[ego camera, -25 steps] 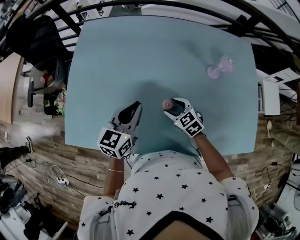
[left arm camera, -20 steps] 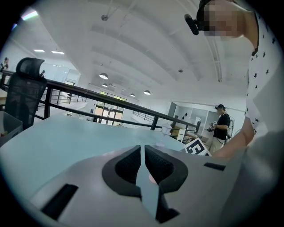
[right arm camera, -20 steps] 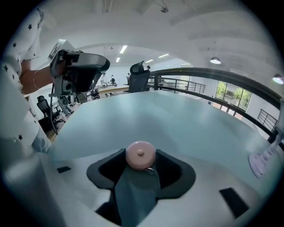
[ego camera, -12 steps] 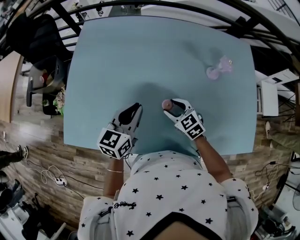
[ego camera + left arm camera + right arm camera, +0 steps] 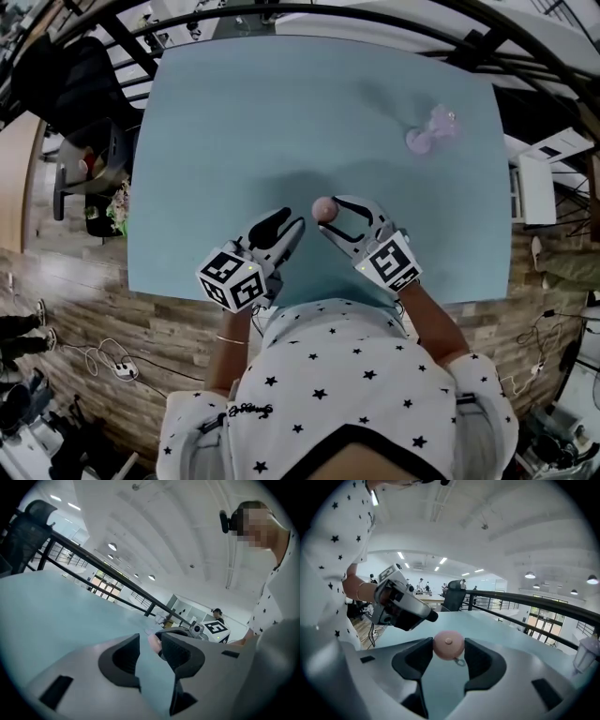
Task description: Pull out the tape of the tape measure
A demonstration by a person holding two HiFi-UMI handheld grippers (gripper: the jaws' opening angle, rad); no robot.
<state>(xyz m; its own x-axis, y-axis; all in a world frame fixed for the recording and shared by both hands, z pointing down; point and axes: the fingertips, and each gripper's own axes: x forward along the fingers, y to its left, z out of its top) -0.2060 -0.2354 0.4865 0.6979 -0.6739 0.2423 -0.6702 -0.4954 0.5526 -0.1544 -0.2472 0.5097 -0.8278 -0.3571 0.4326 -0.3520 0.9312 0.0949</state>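
1. Counted: two tools, the left tool (image 5: 286, 225) and the right tool (image 5: 339, 214); one round pink tape measure (image 5: 323, 208); one pale lilac object (image 5: 431, 129); one light blue worktop (image 5: 281, 112).
2. Hard to make out: lilac object too small and blurred to name. Under the tape measure's case, one small metal ring (image 5: 460, 661), its join to the case too fine to tell. In the left gripper view, only a pink sliver of the tape measure showing past one jaw tip, the rest hidden behind that jaw. In the head view, both forearms partly covered by a star-printed shirt (image 5: 347, 375).
3. Left tool: jaws spread wide, having just been opening; nothing between the pads but bare worktop behind. Tips near the tape measure, apart from it.
4. Right tool: jaws standing fairly wide yet pinching the tape measure after just closing on it, one pad on each side of the round case. Flat face with its centre button turned toward the right gripper view.
5. Place of the tape measure: between the right tool's jaws, over the near middle of the worktop, just beside the left tool's tips, well apart from the lilac object near the far right corner.
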